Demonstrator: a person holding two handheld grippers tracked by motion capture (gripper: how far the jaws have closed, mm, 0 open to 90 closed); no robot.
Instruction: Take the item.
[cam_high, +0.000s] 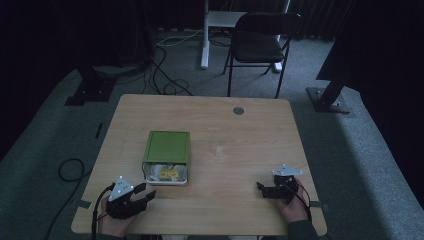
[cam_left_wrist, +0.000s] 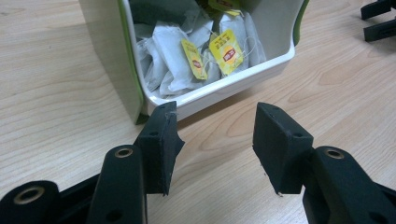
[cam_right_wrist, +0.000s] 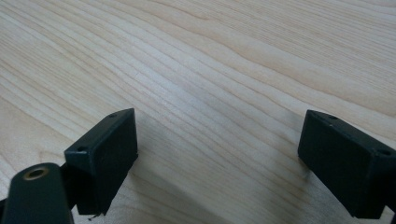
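Right now the left gripper (cam_left_wrist: 215, 140) has its two black jaws spread apart, and nothing is between them but bare wood. Just past the jaw tips sits a white tray (cam_left_wrist: 219, 91) that sticks out of a green box (cam_high: 166, 147). The near corner of the tray is very close to the left-hand jaw in the left gripper view, but it is not touching it. Inside the tray lie white tea bags (cam_left_wrist: 173, 65) in a messy pile. Two of them show yellow tags (cam_left_wrist: 226, 51) with a red mark on each. Strings run from the tags.

Farther off, past the right-hand jaw and up in the top corner of that view, you can see the black tips of the other gripper.

The right gripper (cam_right_wrist: 217, 154) also has its jaws spread wide. Between them and ahead of them is only the pale wooden table (cam_right_wrist: 196, 70), with its wavy grain. It holds nothing.

From the high view, the left gripper (cam_high: 141, 193) rests on the table near the front edge, with the box just ahead of its jaws. The right gripper (cam_high: 264, 189) rests well apart from it, on the other side, and its jaws point sideways toward the left one. A hand (cam_high: 292, 207) holds it from behind. Beyond the table stands a dark chair (cam_high: 260, 42) on a grey floor.
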